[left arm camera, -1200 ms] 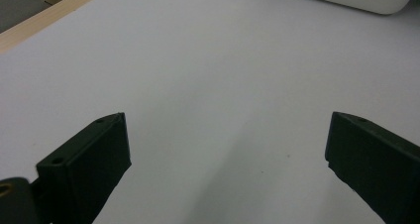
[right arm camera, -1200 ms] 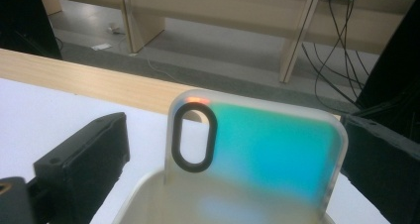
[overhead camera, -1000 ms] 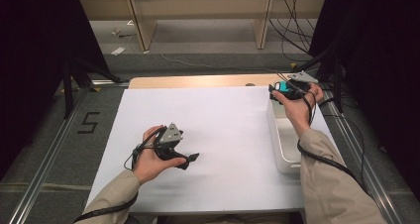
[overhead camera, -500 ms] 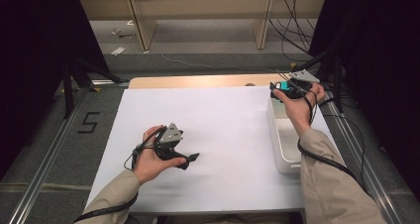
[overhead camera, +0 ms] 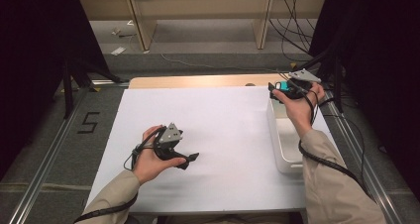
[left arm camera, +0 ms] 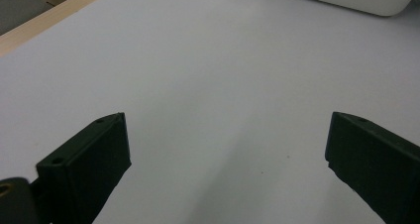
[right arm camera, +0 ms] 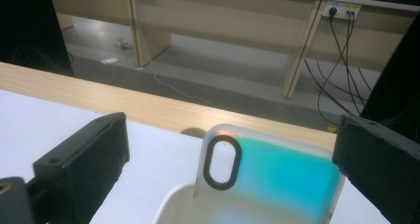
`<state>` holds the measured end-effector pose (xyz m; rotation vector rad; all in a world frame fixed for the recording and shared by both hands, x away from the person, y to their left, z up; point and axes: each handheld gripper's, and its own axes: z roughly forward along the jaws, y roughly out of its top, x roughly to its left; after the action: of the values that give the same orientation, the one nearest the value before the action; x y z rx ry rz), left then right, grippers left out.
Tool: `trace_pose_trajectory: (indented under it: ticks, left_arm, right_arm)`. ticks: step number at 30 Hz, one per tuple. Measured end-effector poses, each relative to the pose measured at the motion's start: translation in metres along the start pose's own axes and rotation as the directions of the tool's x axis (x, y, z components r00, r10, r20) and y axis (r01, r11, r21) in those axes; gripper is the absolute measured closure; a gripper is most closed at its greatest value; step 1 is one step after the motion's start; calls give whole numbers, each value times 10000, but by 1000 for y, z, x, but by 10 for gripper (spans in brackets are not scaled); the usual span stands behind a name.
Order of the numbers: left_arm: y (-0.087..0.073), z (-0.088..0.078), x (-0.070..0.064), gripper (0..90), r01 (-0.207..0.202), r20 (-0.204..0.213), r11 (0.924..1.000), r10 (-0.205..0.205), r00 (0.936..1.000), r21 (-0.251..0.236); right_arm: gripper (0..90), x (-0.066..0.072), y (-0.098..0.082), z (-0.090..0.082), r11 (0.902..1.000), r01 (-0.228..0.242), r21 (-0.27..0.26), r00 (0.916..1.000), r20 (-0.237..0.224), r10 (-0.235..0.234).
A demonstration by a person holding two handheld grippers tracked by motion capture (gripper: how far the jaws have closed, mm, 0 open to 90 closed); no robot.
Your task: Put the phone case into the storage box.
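White table is bare under the open left gripper; the open right gripper flanks a phone case propped in the bin, and a nudge could tip it.

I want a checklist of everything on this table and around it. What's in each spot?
Surface: white table cover, bare in the middle; light wooden edge at the far side.
Job's things: white plastic bin by the table's right edge; a turquoise flat phone-like thing with a black oval ring stands in it.
Clutter: nothing seen on the cover.
Grippers: left gripper low over the cover, jaws wide apart, holding nothing; right gripper above the bin's far end, jaws apart either side of the turquoise thing, not touching it.
Cables: black cable trails along the right sleeve; more hang behind the table.
Surroundings: wooden shelf legs, grey floor, a "5" mark.
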<state>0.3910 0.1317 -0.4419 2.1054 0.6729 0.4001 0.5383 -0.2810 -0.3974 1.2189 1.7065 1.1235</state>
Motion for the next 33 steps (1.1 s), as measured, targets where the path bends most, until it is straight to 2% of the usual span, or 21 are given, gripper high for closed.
trace_pose_trajectory:
  ticks: [6, 11, 16, 26, 33]
  left_arm:
    - [1, 0, -1, 27, 4, -26, 10000, -4, 10000, -12]
    - [1, 0, -1, 27, 8, -28, 10000, -9, 10000, -60]
    - [1, -1, -1, 27, 4, -40, 10000, -4, 10000, -38]
    - [2, -2, -1, 23, -18, -96, 10000, 17, 10000, -63]
    - [2, -3, 0, 23, -11, -114, 10000, 10, 9999, -85]
  right_arm:
    - [34, 4, 3, -11, 10000, 61, -10, 9994, -348, -62]
    - [45, 11, 4, -21, 9999, 123, 95, 9960, -891, -114]
    - [49, 18, 5, -30, 9993, 367, 83, 9892, -1421, -351]
    - [52, 27, 2, -49, 9995, 309, 114, 9783, -2054, -279]
    - [52, 35, -2, -59, 9991, 401, 164, 9662, -2553, -346]
